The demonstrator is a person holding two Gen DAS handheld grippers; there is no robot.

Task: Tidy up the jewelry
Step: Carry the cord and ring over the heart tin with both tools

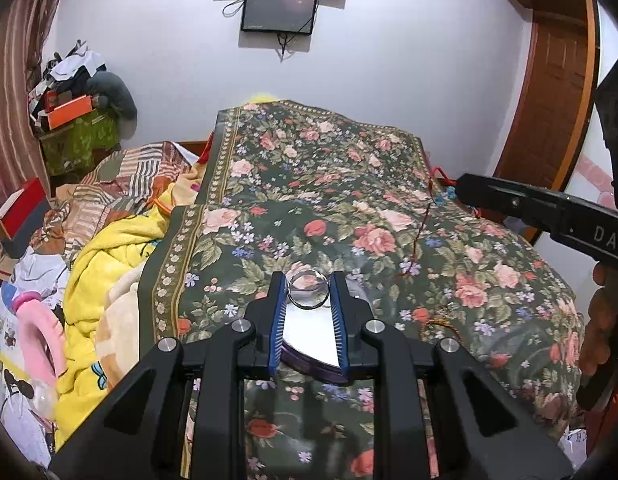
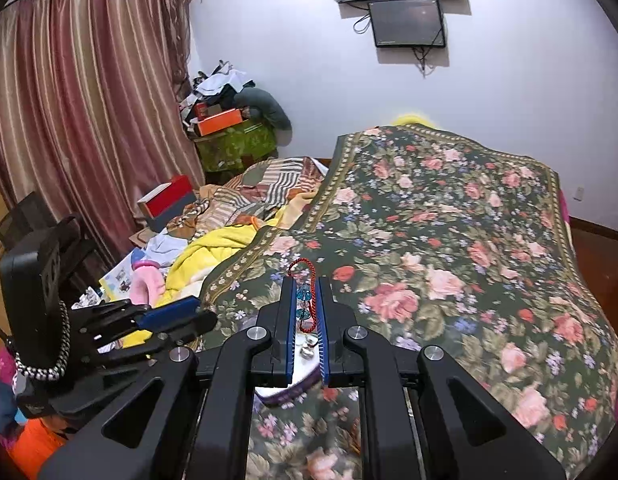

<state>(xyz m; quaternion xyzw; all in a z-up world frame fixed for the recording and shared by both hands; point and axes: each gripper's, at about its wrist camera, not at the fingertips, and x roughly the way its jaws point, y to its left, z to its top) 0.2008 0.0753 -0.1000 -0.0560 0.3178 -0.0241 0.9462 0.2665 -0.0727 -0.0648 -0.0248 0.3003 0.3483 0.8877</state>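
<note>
Jaws of the left gripper (image 1: 308, 286) are narrow, pinched on a silver ring (image 1: 308, 290) held upright between the blue pads at the tips. Jaws of the right gripper (image 2: 307, 300) are nearly together, clamped on a red cord bracelet (image 2: 309, 300) strung with blue beads; a loop of the cord sticks out past the tips, and small metal charms hang at the inner end between the pads.

Landmark: the flowered bedspread (image 1: 349, 208), dark green with pink roses, draped over the bed.

- Ring: above the near part of the bedspread, not touching it.
- Bracelet: in the left wrist view its thin red cord trails down from the right gripper's tip toward the bedspread's right side; whether the cord end touches the cloth, cannot tell.
- White tray with a purple rim (image 1: 313, 344): on the near edge of the bedspread, directly under both jaws, mostly hidden by the fingers.
- Yellow blanket (image 1: 105, 264): bunched just left of the bedspread, a striped patchwork cloth beyond it.
- Pink ring-shaped cushion (image 1: 37, 336): further left, past the blanket.
- Wall screen (image 1: 279, 10): on the white wall beyond the bedspread's far end.
- A person's hand (image 1: 601, 320) shows at the bedspread's right side, under the right gripper's body.
</note>
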